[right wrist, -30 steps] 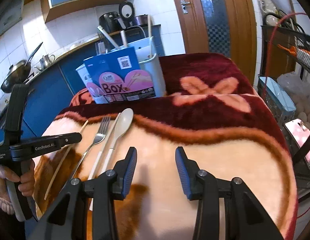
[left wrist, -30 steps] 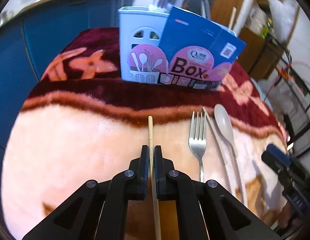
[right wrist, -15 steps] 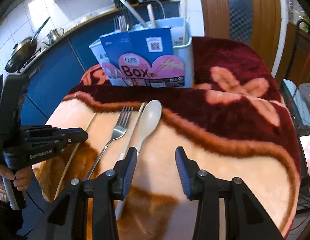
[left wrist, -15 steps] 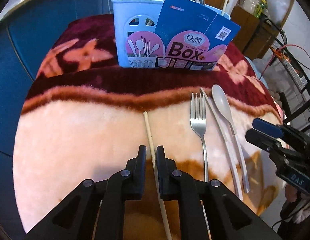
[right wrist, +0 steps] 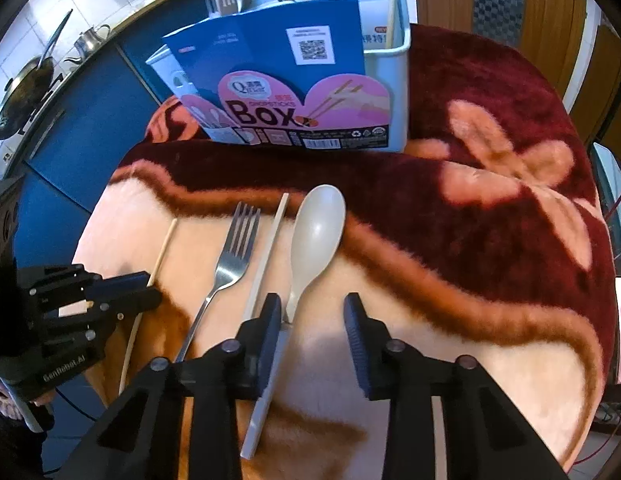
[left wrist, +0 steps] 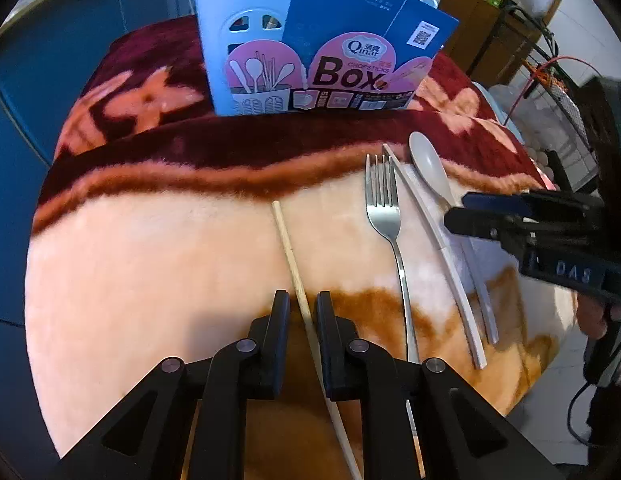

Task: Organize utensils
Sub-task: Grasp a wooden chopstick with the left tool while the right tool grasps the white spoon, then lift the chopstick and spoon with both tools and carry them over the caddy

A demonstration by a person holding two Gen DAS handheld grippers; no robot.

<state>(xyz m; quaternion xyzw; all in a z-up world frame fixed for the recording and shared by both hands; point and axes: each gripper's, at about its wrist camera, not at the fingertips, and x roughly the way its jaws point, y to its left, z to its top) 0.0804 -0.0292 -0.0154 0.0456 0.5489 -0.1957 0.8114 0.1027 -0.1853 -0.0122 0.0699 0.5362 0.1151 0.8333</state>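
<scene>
We find the left gripper (left wrist: pixel 302 304) pointed steeply down at the blanket (left wrist: pixel 150 248), its jaws a narrow way apart and lately opening. The wooden chopstick (left wrist: pixel 288 248) runs between the fingers with a gap showing on either side, so it is released and lies on the blanket, its far tip ahead of the fingertips and its near end passing back beneath the gripper body.

To the right of this gripper we note, in order, the metal fork (left wrist: pixel 384 216), a pale flat utensil (left wrist: pixel 430 240) and the grey spoon (left wrist: pixel 428 164), side by side with heads pointing away from the tool.

The right gripper (right wrist: pixel 310 312) stands over the near end of that row, jaws parted and lately closing. Its left finger sits directly over the spoon's handle (right wrist: pixel 292 300); we cannot tell whether it touches. The spoon bowl (right wrist: pixel 318 228) lies ahead of the fingertips and slightly left of centre; the gap between the pads shows mostly bare blanket. The pale utensil and the fork (right wrist: pixel 230 256) lie just left of that finger, and the chopstick (right wrist: pixel 162 252) further left, under the other gripper (right wrist: pixel 150 290).

Well beyond both tools, on the dark red part of the blanket, stands the light blue utensil holder (left wrist: pixel 230 28) with a blue printed card (left wrist: pixel 350 52) against its front; a few utensils stand in it
</scene>
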